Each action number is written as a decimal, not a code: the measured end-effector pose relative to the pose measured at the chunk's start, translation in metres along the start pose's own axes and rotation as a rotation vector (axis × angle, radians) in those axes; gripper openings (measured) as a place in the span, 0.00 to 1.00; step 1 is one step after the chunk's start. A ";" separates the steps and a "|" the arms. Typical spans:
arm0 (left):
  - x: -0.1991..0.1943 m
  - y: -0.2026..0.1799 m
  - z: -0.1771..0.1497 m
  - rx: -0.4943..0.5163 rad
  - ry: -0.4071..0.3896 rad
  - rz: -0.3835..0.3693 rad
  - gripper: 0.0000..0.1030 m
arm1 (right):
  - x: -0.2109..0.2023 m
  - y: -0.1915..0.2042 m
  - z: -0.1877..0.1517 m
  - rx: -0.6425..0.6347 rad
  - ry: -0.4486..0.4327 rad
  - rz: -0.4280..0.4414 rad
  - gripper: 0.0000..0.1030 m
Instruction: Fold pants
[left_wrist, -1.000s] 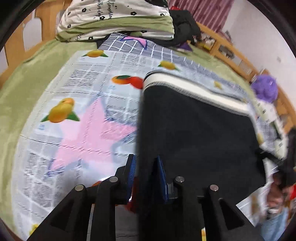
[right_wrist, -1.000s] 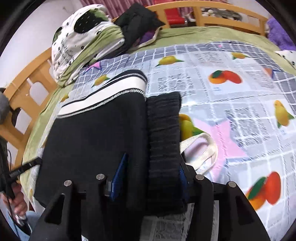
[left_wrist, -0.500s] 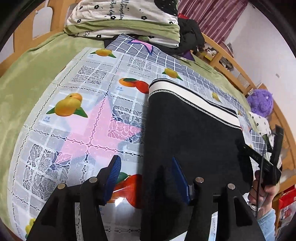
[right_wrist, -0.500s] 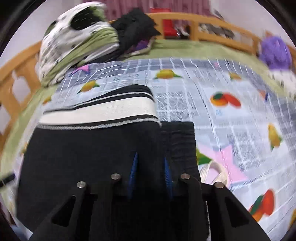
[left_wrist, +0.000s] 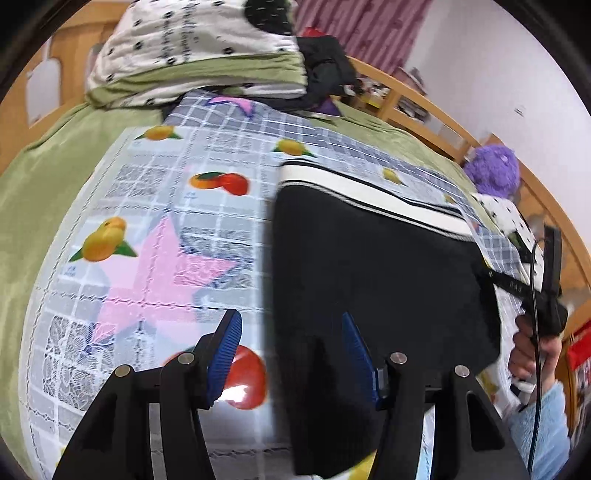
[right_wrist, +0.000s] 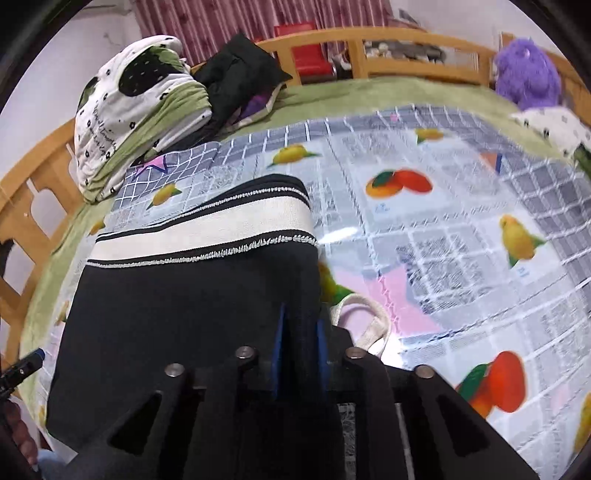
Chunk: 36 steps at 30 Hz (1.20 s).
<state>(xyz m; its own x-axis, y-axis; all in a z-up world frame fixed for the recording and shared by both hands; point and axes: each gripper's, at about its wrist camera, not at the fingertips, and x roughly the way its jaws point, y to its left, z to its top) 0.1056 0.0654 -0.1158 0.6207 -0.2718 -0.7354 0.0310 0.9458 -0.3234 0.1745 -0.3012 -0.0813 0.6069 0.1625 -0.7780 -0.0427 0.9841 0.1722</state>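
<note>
While the black knit pants with a cream, black-striped waistband (right_wrist: 192, 317) lie flat on the fruit-printed plastic cover (right_wrist: 461, 229) of the wooden-framed bed (right_wrist: 406, 40), both tools work at the near edge of the garment. Left tool (left_wrist: 291, 354): blue-padded jaws spread wide, straddling the pants' left edge with nothing gripped; the left pad hangs over the cover, the right pad over black cloth. Right tool (right_wrist: 299, 332): jaws drawn narrow and pinching a thickness of black fabric at the pants' right edge.

Progress, as a judgement: the garment reads as a compact dark rectangle with straight side edges, which suggests the legs are already doubled over the body; at least one further fold, and a final smoothing, probably remain. How many layers lie beneath cannot be told.

Orientation: the waistband (left_wrist: 369, 192) sits at the 12 o'clock end in both wrist views, tilted towards 1 o'clock in the left view. The long axis runs from 6 to 12 o'clock, away from the tools.

Surroundings: a stack of folded white-and-green bedding (right_wrist: 129, 122) at 10 o'clock, a purple plush toy (right_wrist: 528, 74) at 1 o'clock, and a cream fabric loop (right_wrist: 369, 325) just beside the right edge of the pants.
</note>
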 end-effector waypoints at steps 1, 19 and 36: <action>-0.005 -0.007 -0.003 0.027 -0.008 -0.025 0.53 | -0.008 0.000 -0.001 0.005 -0.012 0.002 0.18; -0.023 -0.042 -0.082 0.436 0.091 0.167 0.54 | -0.055 0.014 -0.075 -0.050 0.074 0.019 0.28; -0.019 -0.046 -0.067 0.368 -0.006 0.206 0.13 | -0.064 -0.002 -0.077 0.001 0.064 0.021 0.31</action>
<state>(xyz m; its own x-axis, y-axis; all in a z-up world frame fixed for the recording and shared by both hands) 0.0397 0.0145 -0.1273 0.6474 -0.0703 -0.7589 0.1827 0.9810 0.0650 0.0745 -0.3083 -0.0780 0.5536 0.1870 -0.8115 -0.0539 0.9805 0.1891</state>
